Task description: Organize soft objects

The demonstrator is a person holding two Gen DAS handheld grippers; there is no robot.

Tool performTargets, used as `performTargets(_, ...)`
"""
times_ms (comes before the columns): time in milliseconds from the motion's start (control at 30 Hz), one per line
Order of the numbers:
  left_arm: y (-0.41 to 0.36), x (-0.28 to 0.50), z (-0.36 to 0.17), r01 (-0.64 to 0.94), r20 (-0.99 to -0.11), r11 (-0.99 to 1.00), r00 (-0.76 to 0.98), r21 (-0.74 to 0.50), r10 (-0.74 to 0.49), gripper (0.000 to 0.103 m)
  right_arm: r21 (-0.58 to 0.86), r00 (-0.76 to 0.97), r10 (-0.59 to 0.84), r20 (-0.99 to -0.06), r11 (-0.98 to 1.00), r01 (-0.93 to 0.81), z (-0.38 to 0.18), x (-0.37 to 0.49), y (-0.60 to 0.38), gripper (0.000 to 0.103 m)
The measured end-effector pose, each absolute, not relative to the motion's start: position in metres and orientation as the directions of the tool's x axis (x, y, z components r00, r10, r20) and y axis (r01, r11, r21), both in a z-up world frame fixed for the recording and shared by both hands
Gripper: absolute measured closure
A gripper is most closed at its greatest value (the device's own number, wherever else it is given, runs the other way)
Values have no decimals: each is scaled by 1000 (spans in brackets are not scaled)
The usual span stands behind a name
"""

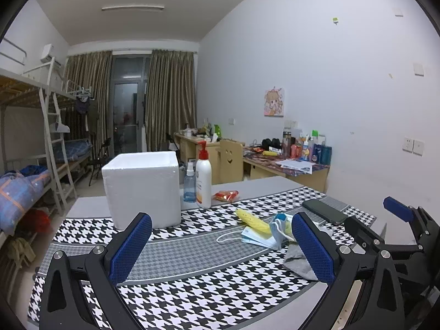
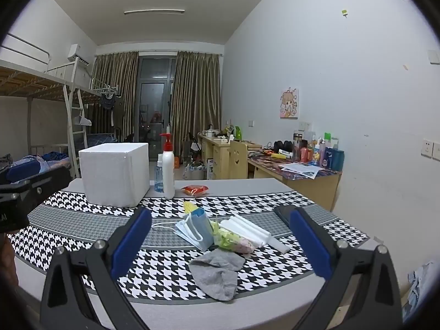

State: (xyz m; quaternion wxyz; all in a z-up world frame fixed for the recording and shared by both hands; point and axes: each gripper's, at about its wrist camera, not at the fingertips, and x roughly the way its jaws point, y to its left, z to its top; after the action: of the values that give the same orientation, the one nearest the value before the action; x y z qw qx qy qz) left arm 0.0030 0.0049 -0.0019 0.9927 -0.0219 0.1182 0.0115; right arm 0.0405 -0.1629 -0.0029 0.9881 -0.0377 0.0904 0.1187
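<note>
Right tongs sit nearer the soft pile; both pairs gape wide and hold nothing.

Nearest the right gripper (image 2: 220, 244) lies the crumpled grey fabric sock (image 2: 217, 272), straight ahead between its open fingers, long axis slanting toward the near right. Just beyond the sock lie pale blue paper face masks (image 2: 194, 229) and a yellow-green soft bundle (image 2: 228, 238). Well beyond the sock, to the left, stands the white foam box (image 2: 114, 174). The left gripper (image 1: 220, 250) is also wide; the sock (image 1: 298, 262) lies off its right finger.
</note>
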Motion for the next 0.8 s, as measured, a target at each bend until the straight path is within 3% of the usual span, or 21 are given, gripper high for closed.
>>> performTargets(800, -1, 1, 2, -19, -229, 1000, 973, -16, 15, 1, -40, 956, 230, -181, 970, -241, 0, 40, -167, 1)
